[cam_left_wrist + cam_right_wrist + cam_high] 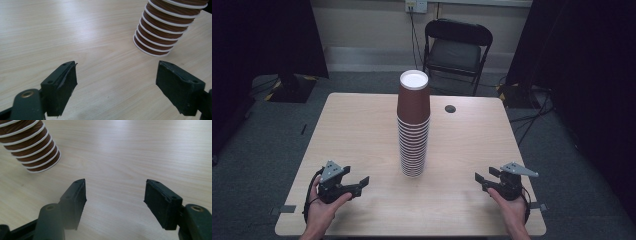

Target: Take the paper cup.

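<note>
The left gripper [363, 183] rests low at the near left corner of the counter [362, 125], held in the person's left hand [323, 210]; its jaws stand wide apart with nothing between them — bare wood shows in the gap in the left gripper view [116, 82]. The right gripper [478, 179] sits at the near right corner in the right hand [512, 212], its jaws likewise spread wide and empty, with plain counter between the pads in the right gripper view [115, 195]. Both grippers point inward toward the stack of brown paper cups [413, 125], which stands upright at the middle of the counter, well apart from each gripper — white rims ringed one above another, the top cup's white inside showing. Beyond the far edge stands a black folding chair [457, 50], and a small dark round hole [450, 108] lies near the far right of the counter.
</note>
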### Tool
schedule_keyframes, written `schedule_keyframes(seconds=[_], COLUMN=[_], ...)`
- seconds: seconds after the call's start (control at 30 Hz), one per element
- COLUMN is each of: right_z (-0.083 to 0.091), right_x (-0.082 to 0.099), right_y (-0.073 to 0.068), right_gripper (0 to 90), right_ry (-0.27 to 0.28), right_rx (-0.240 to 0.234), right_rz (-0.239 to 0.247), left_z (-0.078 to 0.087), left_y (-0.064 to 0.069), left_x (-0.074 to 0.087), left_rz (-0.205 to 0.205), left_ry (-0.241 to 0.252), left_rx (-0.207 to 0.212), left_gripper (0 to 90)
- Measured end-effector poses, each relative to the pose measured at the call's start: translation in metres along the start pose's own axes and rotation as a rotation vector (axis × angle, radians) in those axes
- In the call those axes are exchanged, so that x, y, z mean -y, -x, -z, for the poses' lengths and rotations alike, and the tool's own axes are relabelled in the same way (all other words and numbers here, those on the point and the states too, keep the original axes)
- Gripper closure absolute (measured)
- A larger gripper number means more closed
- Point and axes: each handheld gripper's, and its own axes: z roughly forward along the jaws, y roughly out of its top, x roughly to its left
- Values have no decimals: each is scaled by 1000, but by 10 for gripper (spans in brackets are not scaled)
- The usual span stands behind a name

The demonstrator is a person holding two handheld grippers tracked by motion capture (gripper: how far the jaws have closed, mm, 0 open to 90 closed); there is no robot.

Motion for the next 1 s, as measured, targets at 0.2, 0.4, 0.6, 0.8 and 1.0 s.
schedule_keyframes(seconds=[0.2, 0.4, 0.6, 0.8, 1.0], right_z=[-4, -4, 0, 3, 5], right_x=[1, 2, 0, 5, 5], right_y=[0, -2, -6, -7, -9], right_gripper=[343, 373, 364, 355, 349], right_ry=[-21, -34, -24, -29, -20], right_rx=[-28, -66, -78, -74, -85], right_rz=[-6, 2, 8, -15, -5], left_z=[-2, -2, -1, -1, 4], left_y=[3, 8, 19, 28, 39], left_x=[-2, -6, -17, -27, -42], left_rz=[-21, -36, -63, -78, -124], left_ry=[2, 7, 37, 65, 104], left_rx=[33, 36, 65, 85, 120], left_gripper=[165, 179, 180, 169, 156])
